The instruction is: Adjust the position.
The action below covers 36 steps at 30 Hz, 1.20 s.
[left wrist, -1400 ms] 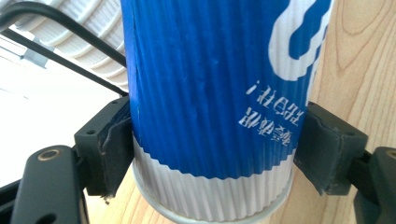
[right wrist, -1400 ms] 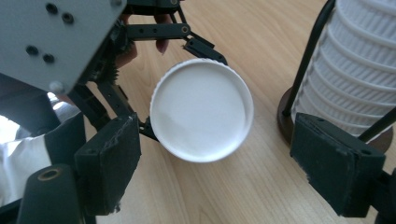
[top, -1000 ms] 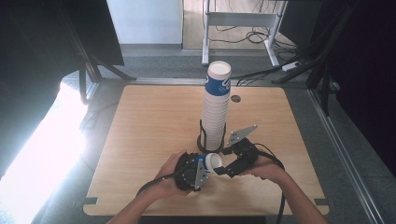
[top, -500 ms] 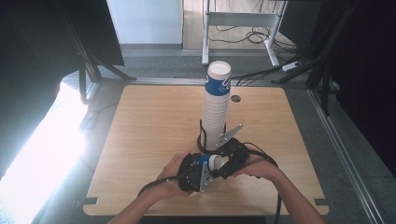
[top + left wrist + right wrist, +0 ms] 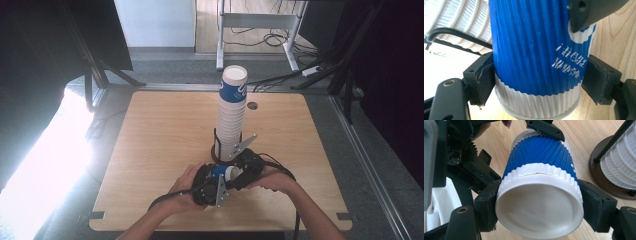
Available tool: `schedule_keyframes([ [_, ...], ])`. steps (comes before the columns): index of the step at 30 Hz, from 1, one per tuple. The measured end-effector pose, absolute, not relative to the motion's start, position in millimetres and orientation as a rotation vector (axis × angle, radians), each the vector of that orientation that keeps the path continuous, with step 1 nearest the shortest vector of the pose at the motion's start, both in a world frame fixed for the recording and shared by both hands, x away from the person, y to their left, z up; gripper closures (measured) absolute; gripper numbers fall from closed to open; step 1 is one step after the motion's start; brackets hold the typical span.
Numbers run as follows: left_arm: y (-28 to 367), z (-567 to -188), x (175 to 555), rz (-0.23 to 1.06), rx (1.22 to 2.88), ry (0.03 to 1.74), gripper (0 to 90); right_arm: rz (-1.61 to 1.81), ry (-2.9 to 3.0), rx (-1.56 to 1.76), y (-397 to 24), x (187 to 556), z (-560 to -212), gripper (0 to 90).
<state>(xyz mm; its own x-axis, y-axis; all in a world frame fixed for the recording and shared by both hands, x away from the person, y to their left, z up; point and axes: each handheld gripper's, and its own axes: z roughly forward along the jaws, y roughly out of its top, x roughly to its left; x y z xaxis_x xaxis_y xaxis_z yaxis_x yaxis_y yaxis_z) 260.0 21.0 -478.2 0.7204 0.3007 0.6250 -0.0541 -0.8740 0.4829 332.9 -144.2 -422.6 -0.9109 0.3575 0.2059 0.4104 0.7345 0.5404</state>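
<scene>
Cup (image 5: 224,173), blue ribbed paper with white bands, lies on its side low over the near part of the desk (image 5: 150,150), at about 6 o'clock from the tall stack of cups (image 5: 231,125). Left hand-held gripper (image 5: 212,181) is clamped narrow across the cup's blue body; in the left gripper view both pads press the ribbed wall (image 5: 534,50) near the white band. Right hand-held gripper (image 5: 239,176) comes in from 3 o'clock, and its jaws have just been closing; in the right gripper view they sit on either side of the cup's white end (image 5: 540,205), pads touching the rim band. So both tools hold the one cup, end against side.

Likely step: hand the cup over, or pull it apart from another nested in it; cannot tell which.

Doing it well:
- keep the squeeze light, since ribbed paper walls dent and an oval rim won't seat on the stack
- pull straight along the cup's axis, no twist
- one hand-held gripper firm before the other lets go
- mind the dark wire holder (image 5: 216,142) and its round base (image 5: 604,170) at 12 o'clock; a bump could topple the tall stack
- keep the trailing cable (image 5: 280,162) off the cup.
</scene>
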Motion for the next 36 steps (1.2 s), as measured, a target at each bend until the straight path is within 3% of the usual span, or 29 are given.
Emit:
schedule_keyframes([
  [9, 20, -479, 261, 1.021, 2.418, 0.211, 16.4, -0.965, -2.851, -0.626, -149, 332, -423, 27.0],
  [19, 28, -475, 264, 0.960, 2.337, 0.292, 4.9, -1.113, -2.820, -0.661, -162, 330, -422, 27.3],
  [36, 56, -472, 270, 0.691, 2.190, 0.518, 6.4, -1.391, -2.739, -0.723, -181, 326, -427, 27.3],
])
